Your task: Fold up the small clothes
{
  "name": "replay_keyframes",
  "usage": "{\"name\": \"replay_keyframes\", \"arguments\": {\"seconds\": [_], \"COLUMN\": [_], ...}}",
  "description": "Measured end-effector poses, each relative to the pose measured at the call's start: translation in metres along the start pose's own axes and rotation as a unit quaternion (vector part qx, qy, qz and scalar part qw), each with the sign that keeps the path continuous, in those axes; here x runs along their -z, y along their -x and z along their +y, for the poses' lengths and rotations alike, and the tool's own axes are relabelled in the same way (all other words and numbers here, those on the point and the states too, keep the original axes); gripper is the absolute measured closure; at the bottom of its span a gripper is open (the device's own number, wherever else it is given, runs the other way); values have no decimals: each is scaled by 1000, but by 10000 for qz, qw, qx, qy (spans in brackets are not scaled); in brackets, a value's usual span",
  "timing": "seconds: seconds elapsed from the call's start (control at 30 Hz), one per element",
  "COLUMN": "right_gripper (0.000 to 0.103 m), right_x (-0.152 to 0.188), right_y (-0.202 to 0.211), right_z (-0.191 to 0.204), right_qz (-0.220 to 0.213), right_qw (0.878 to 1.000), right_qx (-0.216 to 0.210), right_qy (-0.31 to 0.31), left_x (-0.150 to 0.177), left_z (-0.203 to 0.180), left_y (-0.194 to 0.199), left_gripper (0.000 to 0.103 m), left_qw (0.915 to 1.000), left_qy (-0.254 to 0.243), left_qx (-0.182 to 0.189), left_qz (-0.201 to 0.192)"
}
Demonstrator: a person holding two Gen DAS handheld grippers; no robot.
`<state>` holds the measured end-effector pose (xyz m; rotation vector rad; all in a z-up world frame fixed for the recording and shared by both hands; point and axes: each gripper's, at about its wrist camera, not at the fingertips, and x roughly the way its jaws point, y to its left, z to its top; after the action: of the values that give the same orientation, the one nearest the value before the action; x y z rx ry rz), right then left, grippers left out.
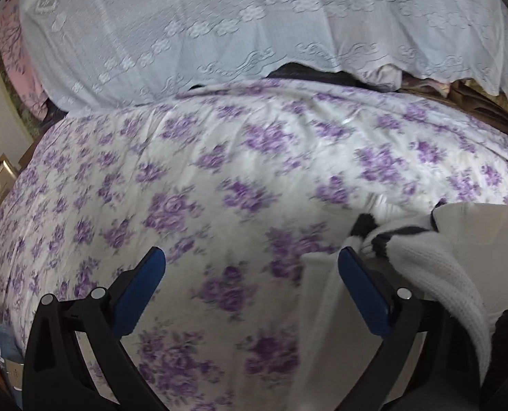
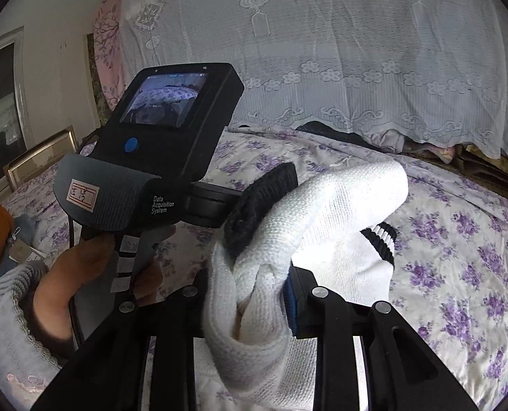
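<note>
White socks with black cuffs and stripes point(image 2: 322, 226) are bunched in my right gripper point(image 2: 271, 294), which is shut on them and holds them above the purple floral bedspread point(image 2: 459, 257). The cloth hides most of its fingers. In the left wrist view the same socks point(image 1: 459, 239) hang at the right edge, just right of my left gripper point(image 1: 252, 257). The left gripper is open and empty, its blue pads point(image 1: 144, 281) wide apart above the bedspread point(image 1: 202, 171).
A white lace cover point(image 1: 219, 27) drapes over a pile at the back of the bed. The left hand-held gripper unit with its screen point(image 2: 165, 102) is close on the left in the right wrist view. Folded orange and blue items point(image 2: 0, 239) lie at the far left.
</note>
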<state>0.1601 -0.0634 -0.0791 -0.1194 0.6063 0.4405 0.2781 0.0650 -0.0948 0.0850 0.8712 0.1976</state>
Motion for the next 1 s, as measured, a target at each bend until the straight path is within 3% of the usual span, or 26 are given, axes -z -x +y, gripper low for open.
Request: {"name": "replay_keyframes", "arguments": {"seconds": [0.53, 0.6, 0.7, 0.87, 1.0], "right_gripper": [71, 66, 49, 43, 45], "right_x": [29, 32, 39, 39, 32], "right_y": [-47, -51, -56, -48, -4], "right_z": [42, 47, 58, 61, 45], "right_qz": [516, 592, 689, 655, 211], "right_qw": [9968, 9958, 9939, 9931, 9972], "right_qx": [319, 327, 265, 198, -179], "right_qy": [512, 612, 817, 956, 692], "left_x": [35, 37, 40, 41, 44], "left_z": [42, 44, 47, 64, 73], "left_y": [-47, -51, -57, -57, -40], "left_gripper": [4, 4, 4, 4, 4], "left_qw": [9989, 9986, 9980, 9965, 9972], "left_qy": [237, 240, 258, 549, 593], "left_qx": [-93, -127, -244, -64, -134], "left_qz": [395, 452, 530, 626, 436]}}
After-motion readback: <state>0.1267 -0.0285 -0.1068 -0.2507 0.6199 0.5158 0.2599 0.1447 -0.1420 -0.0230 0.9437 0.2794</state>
